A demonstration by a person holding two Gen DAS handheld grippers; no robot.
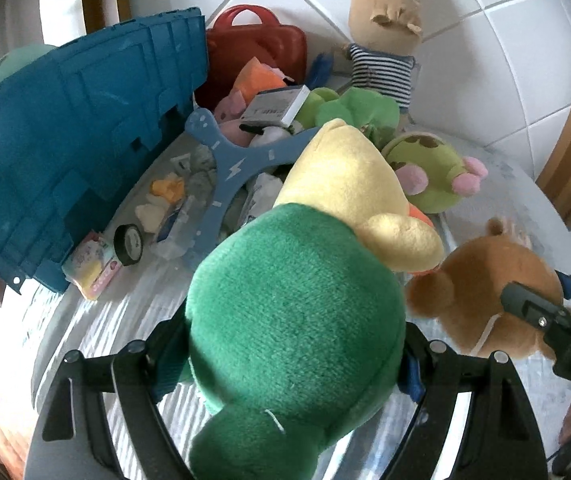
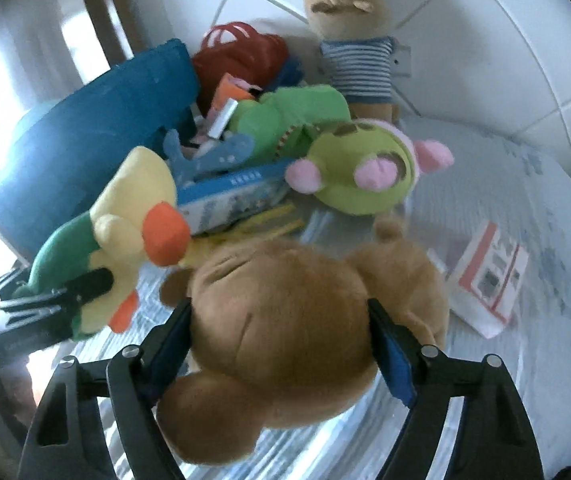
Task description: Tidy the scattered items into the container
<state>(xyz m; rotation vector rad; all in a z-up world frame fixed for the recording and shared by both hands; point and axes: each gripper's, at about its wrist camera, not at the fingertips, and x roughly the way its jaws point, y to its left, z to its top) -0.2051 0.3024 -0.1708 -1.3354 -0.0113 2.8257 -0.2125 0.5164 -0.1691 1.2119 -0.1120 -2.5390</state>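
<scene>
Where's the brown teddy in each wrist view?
Left wrist: the brown teddy sits at the right edge, low, with the right gripper clamped on it.
Right wrist: the teddy fills the lower centre, squeezed between that gripper's fingers.
Shared landmark: the doll in the striped shirt, standing top centre-right against the tiled wall in both.

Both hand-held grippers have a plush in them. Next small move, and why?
Probably carry both toward the blue container and release over its opening. The left hand-held gripper is closed on the green-and-yellow duck plush and the right hand-held gripper on the brown bear plush. Both look raised off the patterned cloth, and the container stands to their left.
</scene>
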